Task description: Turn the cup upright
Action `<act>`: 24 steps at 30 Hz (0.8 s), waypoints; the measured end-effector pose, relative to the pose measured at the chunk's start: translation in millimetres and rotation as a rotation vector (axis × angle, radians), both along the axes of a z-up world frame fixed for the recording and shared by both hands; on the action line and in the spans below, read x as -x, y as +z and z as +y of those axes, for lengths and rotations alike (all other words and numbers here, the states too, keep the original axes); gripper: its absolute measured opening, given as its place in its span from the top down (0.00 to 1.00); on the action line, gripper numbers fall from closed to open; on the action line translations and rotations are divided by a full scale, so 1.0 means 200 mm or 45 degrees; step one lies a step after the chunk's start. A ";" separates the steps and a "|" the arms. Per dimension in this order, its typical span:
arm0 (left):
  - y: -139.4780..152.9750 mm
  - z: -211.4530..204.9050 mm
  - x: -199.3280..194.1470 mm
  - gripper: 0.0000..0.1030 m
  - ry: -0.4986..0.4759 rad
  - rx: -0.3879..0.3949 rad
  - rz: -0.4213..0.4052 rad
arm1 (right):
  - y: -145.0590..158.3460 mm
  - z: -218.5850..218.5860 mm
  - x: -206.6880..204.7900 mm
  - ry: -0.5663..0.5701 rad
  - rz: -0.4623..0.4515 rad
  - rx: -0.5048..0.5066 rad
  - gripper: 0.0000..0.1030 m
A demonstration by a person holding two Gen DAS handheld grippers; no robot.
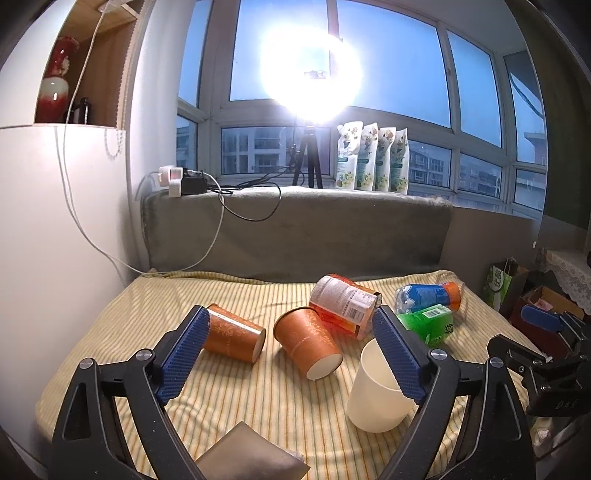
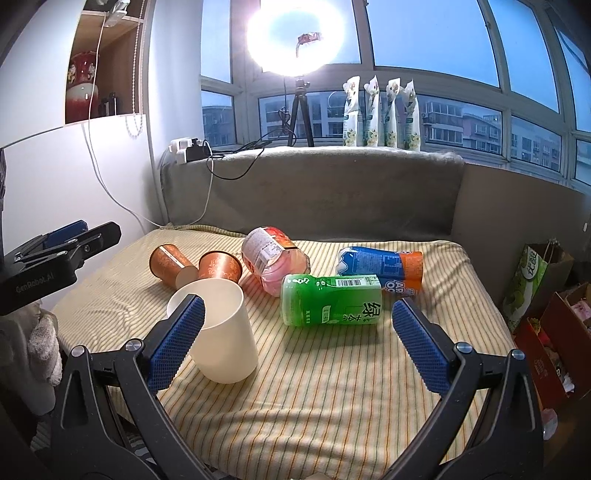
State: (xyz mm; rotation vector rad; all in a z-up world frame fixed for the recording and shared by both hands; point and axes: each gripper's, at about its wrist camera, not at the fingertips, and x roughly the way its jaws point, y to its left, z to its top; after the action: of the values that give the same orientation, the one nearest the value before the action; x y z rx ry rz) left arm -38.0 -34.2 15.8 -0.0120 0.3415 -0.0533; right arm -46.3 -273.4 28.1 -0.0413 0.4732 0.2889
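Observation:
A cream cup point(image 1: 376, 395) stands upright, mouth up, on the striped cloth point(image 1: 258, 398); it also shows in the right wrist view point(image 2: 225, 332). Two orange paper cups lie on their sides: one point(image 1: 232, 332) at the left, one point(image 1: 308, 341) in the middle; they also show in the right wrist view point(image 2: 168, 264) point(image 2: 219, 266). My left gripper point(image 1: 291, 354) is open and empty above the cloth, its right finger point(image 1: 397, 354) in front of the cream cup. My right gripper point(image 2: 295, 339) is open and empty, its left finger point(image 2: 173, 343) in front of the cream cup.
Three bottles lie on the cloth: an orange-labelled one point(image 2: 273, 264), a green one point(image 2: 330, 304) and a blue one point(image 2: 380, 267). A grey padded ledge point(image 2: 314, 192) runs behind. A ring light on a tripod point(image 2: 295, 33) and pouches stand on it. Bags and boxes point(image 2: 546, 306) sit right.

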 end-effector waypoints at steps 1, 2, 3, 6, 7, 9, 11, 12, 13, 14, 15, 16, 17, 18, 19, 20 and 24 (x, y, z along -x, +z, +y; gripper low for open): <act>0.00 0.00 0.00 0.12 -0.003 0.001 0.002 | 0.00 0.00 0.00 -0.001 0.001 0.000 0.00; 0.00 0.00 0.00 0.12 -0.006 0.001 0.004 | 0.00 0.00 0.00 -0.001 0.003 0.000 0.00; 0.00 -0.01 0.00 0.12 -0.008 -0.001 0.005 | -0.01 0.00 0.00 -0.002 0.004 0.000 0.00; -0.01 -0.01 0.00 0.12 -0.010 -0.003 0.007 | -0.01 0.00 0.00 -0.004 0.007 0.000 0.00; -0.01 -0.01 0.00 0.12 -0.012 0.000 0.008 | -0.02 0.00 -0.01 -0.004 0.007 0.000 0.00; -0.01 -0.01 0.00 0.11 -0.012 -0.001 0.008 | -0.02 -0.01 -0.01 -0.005 0.010 -0.003 0.00; -0.01 -0.01 0.00 0.10 -0.012 0.002 0.008 | -0.02 -0.01 -0.01 -0.005 0.012 -0.002 0.00; -0.01 -0.01 0.00 0.10 -0.013 0.002 0.009 | -0.03 -0.01 -0.02 -0.005 0.014 -0.002 0.00; -0.01 -0.01 0.00 0.09 -0.013 0.002 0.009 | -0.03 -0.01 -0.02 -0.004 0.016 -0.002 0.00; -0.01 -0.01 0.00 0.08 -0.014 0.001 0.008 | -0.03 -0.01 -0.02 -0.003 0.018 -0.002 0.00; -0.01 -0.01 0.00 0.07 -0.014 0.001 0.009 | -0.03 -0.01 -0.02 -0.001 0.019 -0.001 0.00; -0.01 -0.01 0.00 0.01 -0.013 0.002 0.007 | -0.03 -0.01 -0.02 -0.001 0.019 -0.001 0.00; -0.01 -0.01 0.00 0.00 -0.011 0.004 0.002 | -0.03 -0.01 -0.02 -0.001 0.020 0.000 0.00; -0.01 -0.01 0.00 0.00 -0.010 0.004 0.000 | -0.04 -0.01 -0.02 0.000 0.021 0.000 0.00; -0.01 -0.01 0.00 0.00 -0.013 0.004 0.002 | -0.04 -0.01 -0.02 0.001 0.022 0.000 0.00; -0.01 -0.01 0.00 0.00 -0.015 0.004 0.003 | -0.04 -0.01 -0.02 0.000 0.023 0.000 0.00; -0.01 -0.01 0.00 0.00 -0.015 0.002 0.003 | -0.04 -0.01 -0.02 0.000 0.022 0.000 0.00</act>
State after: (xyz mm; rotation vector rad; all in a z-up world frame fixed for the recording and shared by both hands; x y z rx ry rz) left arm -38.1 -36.0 14.3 -0.0118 0.3442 -0.0653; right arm -41.6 -275.1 20.9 -0.0390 0.4901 0.2892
